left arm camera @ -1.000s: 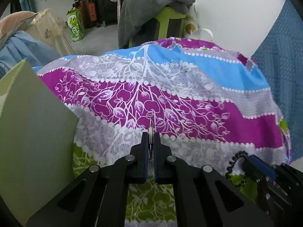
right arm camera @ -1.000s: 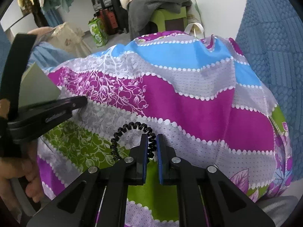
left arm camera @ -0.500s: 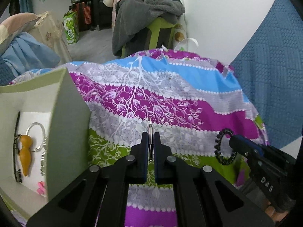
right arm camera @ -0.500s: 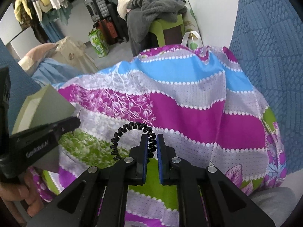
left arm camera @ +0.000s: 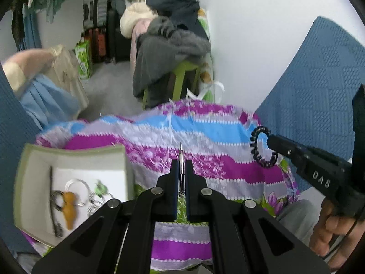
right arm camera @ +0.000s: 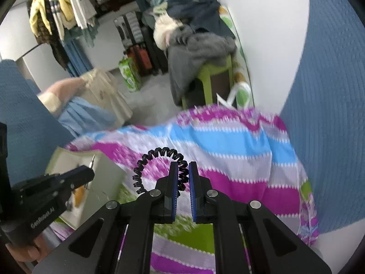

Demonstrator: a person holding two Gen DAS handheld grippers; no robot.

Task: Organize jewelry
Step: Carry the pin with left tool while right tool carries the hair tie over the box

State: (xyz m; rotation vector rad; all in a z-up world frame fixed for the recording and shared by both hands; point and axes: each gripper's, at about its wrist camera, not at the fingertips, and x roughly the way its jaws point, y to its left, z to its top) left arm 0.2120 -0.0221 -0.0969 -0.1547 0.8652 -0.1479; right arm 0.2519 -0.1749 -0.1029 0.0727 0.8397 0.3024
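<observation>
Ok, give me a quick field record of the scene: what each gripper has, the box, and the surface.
left gripper: shut on thin metal pin
right gripper: shut on black spiral hair tie
open box: lower left in the left view; holds orange pendant, rings, small pieces (blurred)
surface: patterned cloth, purple, blue and green bands
both items: held above the cloth, outside the box

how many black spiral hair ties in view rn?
1. The black spiral hair tie is clamped in the right gripper, above the striped cloth. The tray is blurred, so more could be there.
</observation>
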